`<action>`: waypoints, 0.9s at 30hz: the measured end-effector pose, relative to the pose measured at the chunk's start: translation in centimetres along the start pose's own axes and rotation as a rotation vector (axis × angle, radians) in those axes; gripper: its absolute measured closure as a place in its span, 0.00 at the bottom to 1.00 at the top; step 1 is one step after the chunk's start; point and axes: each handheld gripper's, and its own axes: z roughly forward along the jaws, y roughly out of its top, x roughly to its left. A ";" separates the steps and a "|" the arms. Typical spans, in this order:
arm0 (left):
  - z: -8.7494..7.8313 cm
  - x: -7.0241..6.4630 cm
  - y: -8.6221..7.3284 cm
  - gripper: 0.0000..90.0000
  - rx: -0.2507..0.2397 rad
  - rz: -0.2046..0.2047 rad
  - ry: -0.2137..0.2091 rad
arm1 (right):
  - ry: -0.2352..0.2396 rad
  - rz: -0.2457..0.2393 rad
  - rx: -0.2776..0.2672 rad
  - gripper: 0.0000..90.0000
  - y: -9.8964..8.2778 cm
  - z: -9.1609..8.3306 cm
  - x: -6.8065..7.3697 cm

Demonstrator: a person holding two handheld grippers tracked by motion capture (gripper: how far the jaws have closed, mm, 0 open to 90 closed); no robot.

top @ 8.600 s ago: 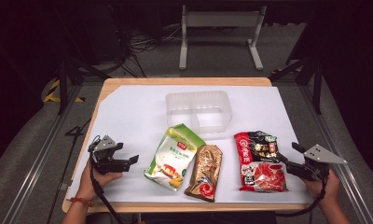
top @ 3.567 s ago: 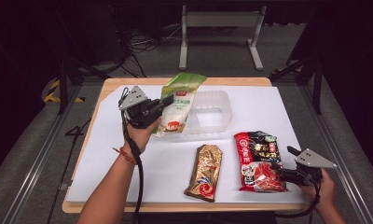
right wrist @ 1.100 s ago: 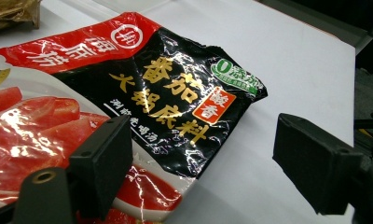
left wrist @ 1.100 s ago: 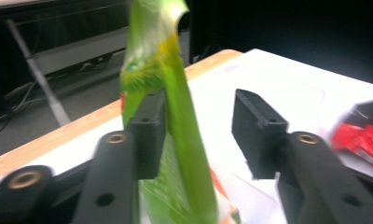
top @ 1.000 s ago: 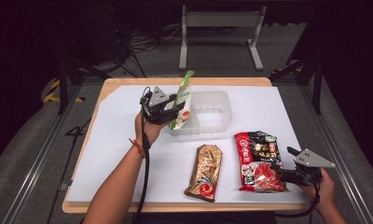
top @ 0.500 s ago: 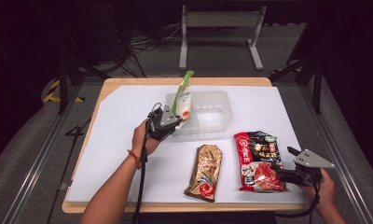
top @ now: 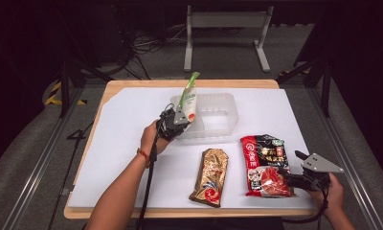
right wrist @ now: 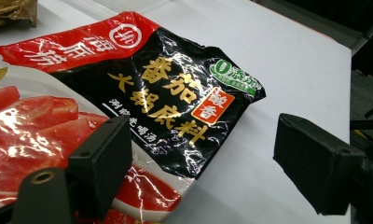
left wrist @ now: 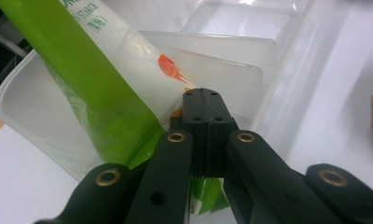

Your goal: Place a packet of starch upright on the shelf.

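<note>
The left gripper [top: 176, 120], jaws pressed together on the green pouch's [top: 188, 98] bottom edge, holds it at the tub's [top: 226, 103] near-left wall. The pouch stands nearly upright, its long axis tilting up and far over the tub, so the tub floor lies just right of the gripper. The pouch is glossy, limp film; the tub is translucent, rigid plastic. The right gripper [top: 300, 178] rests spread beside the crinkly red pouch [top: 262, 163].

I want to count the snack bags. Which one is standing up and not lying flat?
The green and white bag. It stands on end in the clear plastic box, leaning against its wall. The gold bag and the red and black bag lie flat on the table.
</note>
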 end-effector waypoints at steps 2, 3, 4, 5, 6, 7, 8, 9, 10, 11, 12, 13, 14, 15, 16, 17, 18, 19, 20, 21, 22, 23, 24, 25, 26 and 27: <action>0.6 -0.1 -0.1 1.00 0.013 0.004 0.004 | 0.000 0.000 0.001 0.22 0.0 0.0 0.0; 0.7 -0.2 -0.1 1.00 0.012 0.001 0.003 | 0.000 -0.001 0.001 0.22 0.0 0.0 0.0; 0.8 -0.2 -0.1 1.00 0.012 0.001 0.002 | 0.000 -0.002 -0.002 0.22 0.0 -0.1 0.0; 0.7 -0.3 -0.2 0.99 0.009 -0.008 -0.001 | -0.001 -0.001 -0.001 0.22 0.0 -0.1 0.0; 0.5 -0.3 -0.2 0.95 -0.006 -0.007 -0.003 | 0.001 0.002 -0.002 0.22 0.0 -0.1 0.0; 0.2 -0.4 -0.3 0.93 -0.027 -0.001 -0.005 | 0.002 0.004 -0.004 0.22 0.0 -0.1 0.0; 0.2 -0.4 -0.3 0.90 -0.027 -0.001 -0.005 | 0.002 0.004 -0.004 0.22 0.0 -0.1 0.0; -0.7 -0.7 -0.4 0.83 -0.067 0.001 -0.018 | 0.007 0.010 -0.005 0.22 -0.1 -0.1 -0.1; -1.3 -0.8 -0.6 0.77 -0.094 -0.009 -0.042 | 0.009 0.014 -0.004 0.22 0.0 -0.1 -0.1; -1.3 -0.8 -0.6 0.76 -0.094 -0.009 -0.042 | 0.009 0.014 -0.004 0.22 0.0 -0.1 -0.1; -2.0 -1.0 -0.8 0.76 -0.126 -0.007 -0.082 | 0.013 0.022 -0.005 0.22 0.0 -0.1 -0.2; -2.5 -1.2 -1.0 0.70 -0.139 -0.009 -0.102 | 0.025 0.035 -0.011 0.23 0.0 -0.2 -0.2; -3.0 -1.5 -1.1 0.60 -0.135 -0.014 -0.122 | 0.038 0.043 -0.017 0.24 0.0 -0.2 -0.3; -3.3 -1.6 -1.3 0.53 -0.137 -0.029 -0.154 | 0.044 0.049 -0.016 0.24 0.1 -0.2 -0.3; -3.5 -1.8 -1.5 0.49 -0.140 -0.044 -0.183 | 0.045 0.049 -0.011 0.24 0.1 -0.1 -0.3; -3.7 -2.0 -1.7 0.46 -0.134 -0.053 -0.198 | 0.044 0.045 -0.007 0.24 0.1 -0.1 -0.3; -3.8 -2.2 -1.9 0.42 -0.122 -0.067 -0.205 | 0.042 0.039 -0.002 0.24 0.1 0.0 -0.2; -3.8 -2.5 -2.1 0.38 -0.112 -0.079 -0.215 | 0.038 0.031 0.003 0.24 0.1 0.0 -0.1; -3.8 -2.7 -2.4 0.36 -0.109 -0.084 -0.227 | 0.037 0.028 0.005 0.24 0.1 0.1 -0.1; -3.9 -3.0 -2.7 0.36 -0.105 -0.077 -0.236 | 0.037 0.026 0.003 0.24 0.2 0.1 0.0; -3.9 -3.4 -3.0 0.34 -0.108 -0.073 -0.259 | 0.037 0.027 0.001 0.23 0.2 0.1 0.0; -3.8 -3.7 -3.3 0.31 -0.109 -0.081 -0.288 | 0.035 0.028 -0.001 0.23 0.2 0.1 -0.1; -3.8 -4.0 -3.6 0.30 -0.104 -0.085 -0.305 | 0.033 0.030 -0.003 0.23 0.3 0.1 -0.1; -3.9 -4.3 -3.8 0.27 -0.104 -0.088 -0.326 | 0.033 0.034 -0.003 0.23 0.3 0.1 -0.1; -3.9 -4.6 -4.0 0.25 -0.116 -0.093 -0.352 | 0.034 0.036 -0.002 0.23 0.3 0.1 -0.2; -3.9 -4.8 -4.2 0.22 -0.136 -0.100 -0.373 | 0.037 0.038 -0.002 0.23 0.2 0.2 -0.2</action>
